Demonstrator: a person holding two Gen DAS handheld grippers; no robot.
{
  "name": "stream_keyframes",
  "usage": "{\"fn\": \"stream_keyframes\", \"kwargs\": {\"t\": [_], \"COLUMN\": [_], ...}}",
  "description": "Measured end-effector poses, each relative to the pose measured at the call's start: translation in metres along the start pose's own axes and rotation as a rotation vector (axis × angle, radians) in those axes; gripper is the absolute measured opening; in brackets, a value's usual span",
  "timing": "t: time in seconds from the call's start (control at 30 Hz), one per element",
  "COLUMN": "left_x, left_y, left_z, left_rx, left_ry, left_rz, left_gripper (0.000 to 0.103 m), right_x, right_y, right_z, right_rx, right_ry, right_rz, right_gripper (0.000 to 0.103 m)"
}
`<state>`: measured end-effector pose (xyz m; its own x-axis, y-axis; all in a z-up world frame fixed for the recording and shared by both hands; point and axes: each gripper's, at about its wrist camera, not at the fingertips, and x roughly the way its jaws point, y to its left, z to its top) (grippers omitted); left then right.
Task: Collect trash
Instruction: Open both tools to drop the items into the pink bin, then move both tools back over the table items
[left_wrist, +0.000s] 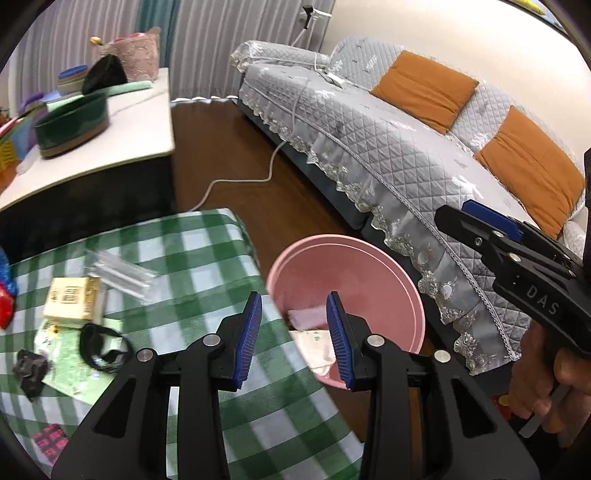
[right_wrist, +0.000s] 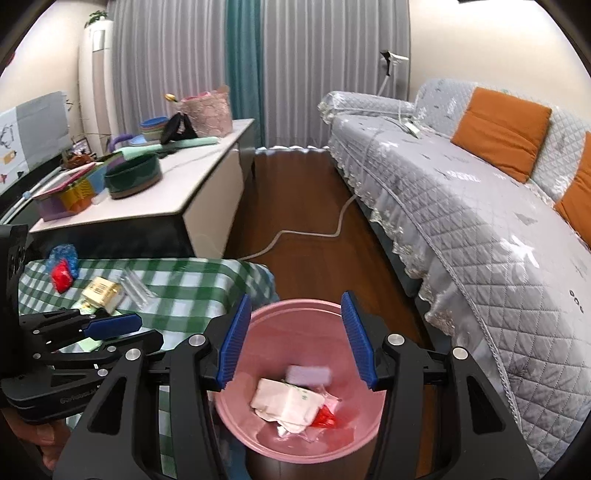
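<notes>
A pink bin (left_wrist: 369, 266) stands on the floor by the corner of the green-checked table (left_wrist: 207, 251). My left gripper (left_wrist: 294, 306) is open over the table edge and the bin's rim, nothing between its pads. My right gripper (right_wrist: 296, 306) is open above the bin (right_wrist: 236, 413), also with nothing in it. Inside lie pale wrappers (right_wrist: 291, 402), a red scrap (right_wrist: 325, 419) and a blurred pale piece (right_wrist: 308, 374). On the table are a yellow box (left_wrist: 72, 302), a clear wrapper (left_wrist: 122, 275), a black band (left_wrist: 103, 347), a black crumpled scrap (left_wrist: 31, 369) and a green paper (left_wrist: 74, 369).
A grey quilted sofa (left_wrist: 369, 147) with orange cushions (left_wrist: 424, 88) runs along the right. A white cable (left_wrist: 236, 181) lies on the wooden floor. A white sideboard (left_wrist: 122, 129) with a dark green round box (left_wrist: 72, 125) stands behind the table. A red packet (right_wrist: 61, 277) lies at the table's far side.
</notes>
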<state>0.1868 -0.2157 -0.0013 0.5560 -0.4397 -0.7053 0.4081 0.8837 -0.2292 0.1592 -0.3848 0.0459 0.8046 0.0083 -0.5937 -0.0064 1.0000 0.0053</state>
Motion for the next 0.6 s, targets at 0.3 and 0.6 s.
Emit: {"fn": "stream_keyframes", "kwargs": {"t": [0.3,0.6], "left_x": [-0.045,-0.088], "left_y": [0.049,0.128], "left_z": [-0.011,-0.038], "left_rx": [-0.034,-0.113], "left_ry": [-0.049,-0.078], "left_rz": [0.053,0.162], "left_gripper": [0.036,0.036], "right_x": [0.0,0.011], "right_y": [0.062,0.134], "right_z": [0.008,0.002], "right_rx": [-0.063,-0.158], "right_ry": [-0.025,-0.029], "right_rz": [0.09,0.22], "right_gripper": [0.049,0.043]}}
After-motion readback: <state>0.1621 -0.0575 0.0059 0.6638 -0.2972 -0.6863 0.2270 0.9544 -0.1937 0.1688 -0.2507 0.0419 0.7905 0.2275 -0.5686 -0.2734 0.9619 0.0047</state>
